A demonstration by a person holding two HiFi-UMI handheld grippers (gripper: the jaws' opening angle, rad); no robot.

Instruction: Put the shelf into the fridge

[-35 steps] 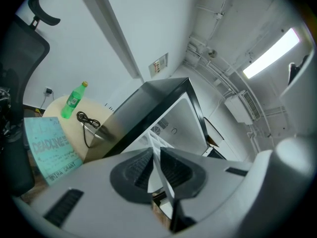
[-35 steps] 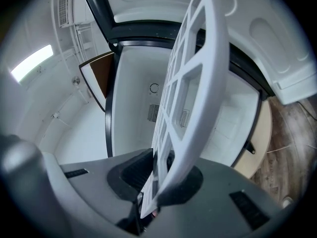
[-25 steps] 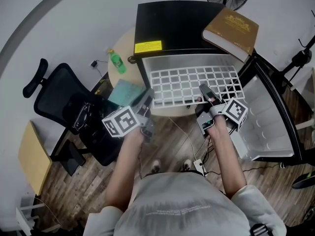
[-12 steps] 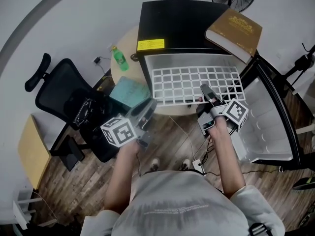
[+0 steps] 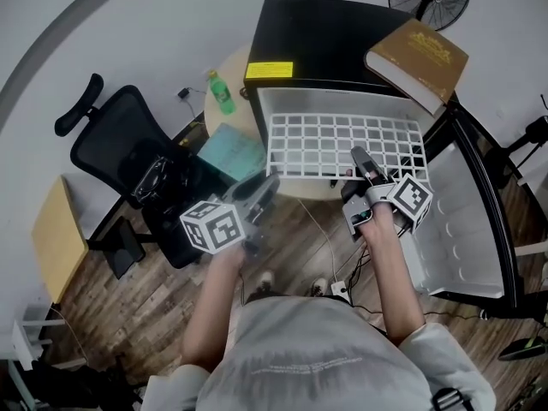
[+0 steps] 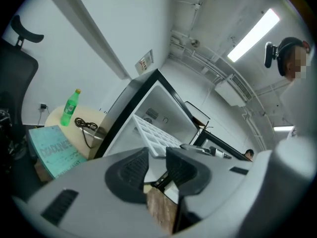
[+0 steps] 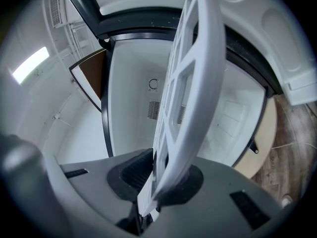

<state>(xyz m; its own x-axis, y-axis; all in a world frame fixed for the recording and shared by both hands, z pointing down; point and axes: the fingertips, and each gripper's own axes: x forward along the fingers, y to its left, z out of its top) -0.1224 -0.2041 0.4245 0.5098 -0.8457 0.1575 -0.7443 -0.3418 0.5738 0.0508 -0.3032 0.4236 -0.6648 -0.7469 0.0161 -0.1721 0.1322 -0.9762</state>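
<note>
left gripper drew back from shelf, opening empty

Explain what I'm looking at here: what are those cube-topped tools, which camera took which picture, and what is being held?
There is no robot: a person holds a two-jaw gripper in each hand, and the marker cubes are part of them. The head view looks down from the person's head. The two gripper views ride on the grippers and look along their jaws. The right gripper is clamped on the front edge of the white grid shelf, which juts from the open black fridge. The left gripper is off the shelf; its jaws have just been opening, with nothing between them. A brown book lies on the fridge. The round table beside it carries a green bottle and a teal book.
</note>
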